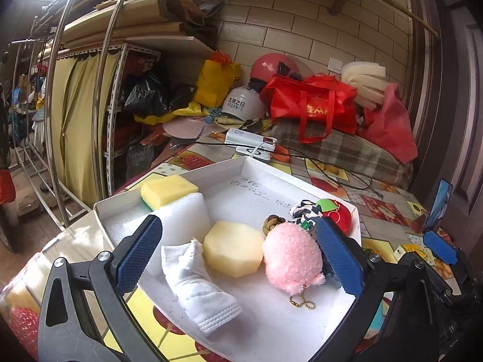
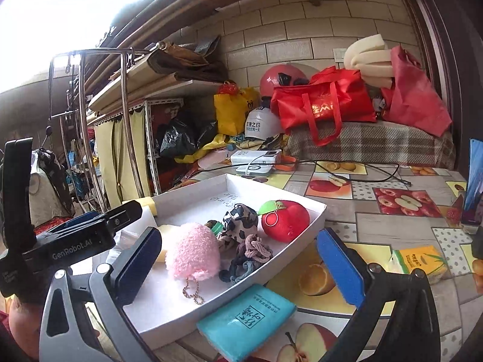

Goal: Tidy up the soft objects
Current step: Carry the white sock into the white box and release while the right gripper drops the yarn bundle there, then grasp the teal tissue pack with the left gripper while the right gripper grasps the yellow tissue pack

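Several soft things already lie in the shallow white cardboard tray (image 1: 302,178) on the fruit-print tablecloth (image 2: 392,211): a fluffy pink plush keychain ball (image 1: 291,256), a pale yellow hexagonal foam block (image 1: 232,249), a folded white sock (image 1: 196,283), a yellow-and-green sponge (image 1: 167,190) resting on a white foam pad (image 1: 187,211), a red plush apple (image 2: 285,220), a black-and-white patterned cloth toy (image 2: 240,220) and some tangled hair ties (image 2: 250,256). We judge all of them light and squashy — they will give under the pads, not slip. The plush ball is best pinched across its round body, not by its small gold chain (image 1: 302,301); the sock across its folded middle. Outside the tray, just beside its near edge, lies a teal tissue pack (image 2: 246,316), and farther right a yellow-green tissue pack (image 2: 421,261); both look soft and may be what remains to go in. Our left gripper (image 1: 241,259) stands fully spread over the tray, its blue pads either side of the sock, foam block and plush ball in view — we see no pad pressing on anything. Our right gripper (image 2: 241,265) is equally wide apart and empty.
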The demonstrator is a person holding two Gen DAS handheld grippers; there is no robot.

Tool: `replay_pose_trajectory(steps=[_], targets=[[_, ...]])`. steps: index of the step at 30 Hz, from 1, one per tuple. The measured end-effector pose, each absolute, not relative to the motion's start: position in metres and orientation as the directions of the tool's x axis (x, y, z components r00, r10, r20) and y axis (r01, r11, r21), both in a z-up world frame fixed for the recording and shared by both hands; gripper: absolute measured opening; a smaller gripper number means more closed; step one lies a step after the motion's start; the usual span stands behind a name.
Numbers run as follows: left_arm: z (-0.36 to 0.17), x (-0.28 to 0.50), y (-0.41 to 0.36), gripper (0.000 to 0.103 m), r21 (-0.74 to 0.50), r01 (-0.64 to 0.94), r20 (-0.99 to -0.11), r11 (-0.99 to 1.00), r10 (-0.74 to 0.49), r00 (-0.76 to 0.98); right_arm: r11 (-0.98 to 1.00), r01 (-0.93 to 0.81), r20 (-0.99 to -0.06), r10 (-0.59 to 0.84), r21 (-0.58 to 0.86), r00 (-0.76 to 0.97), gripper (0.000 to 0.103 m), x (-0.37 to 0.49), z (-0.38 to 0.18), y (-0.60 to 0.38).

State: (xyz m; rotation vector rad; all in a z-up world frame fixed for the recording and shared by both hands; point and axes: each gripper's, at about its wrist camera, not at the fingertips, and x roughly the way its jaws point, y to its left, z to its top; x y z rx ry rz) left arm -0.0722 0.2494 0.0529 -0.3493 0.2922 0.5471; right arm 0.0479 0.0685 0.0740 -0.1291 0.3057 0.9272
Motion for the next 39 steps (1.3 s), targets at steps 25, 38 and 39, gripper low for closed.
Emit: replay_pose_trajectory(steps=[25,38,39], targets=[[0.039,-0.007,0.111,0.103,0.020,-0.091,-0.596,0.996,0.085,0.798,0.830,-0.453,-0.647,0.544,0.324,0.535,0.103,0.228,0.035,-0.047],[0.017,0.010,0.060,0.103,0.086,0.098,-0.720,0.991,-0.006,0.694,0.785,-0.553,-0.706,0.557,0.278,0.436,0.103,0.234,0.025,-0.014],[0.018,0.006,0.051,0.103,0.077,0.142,-0.715,0.987,-0.045,0.698,0.784,-0.551,-0.704,0.561,0.284,0.435,0.103,0.234,0.025,-0.014]])
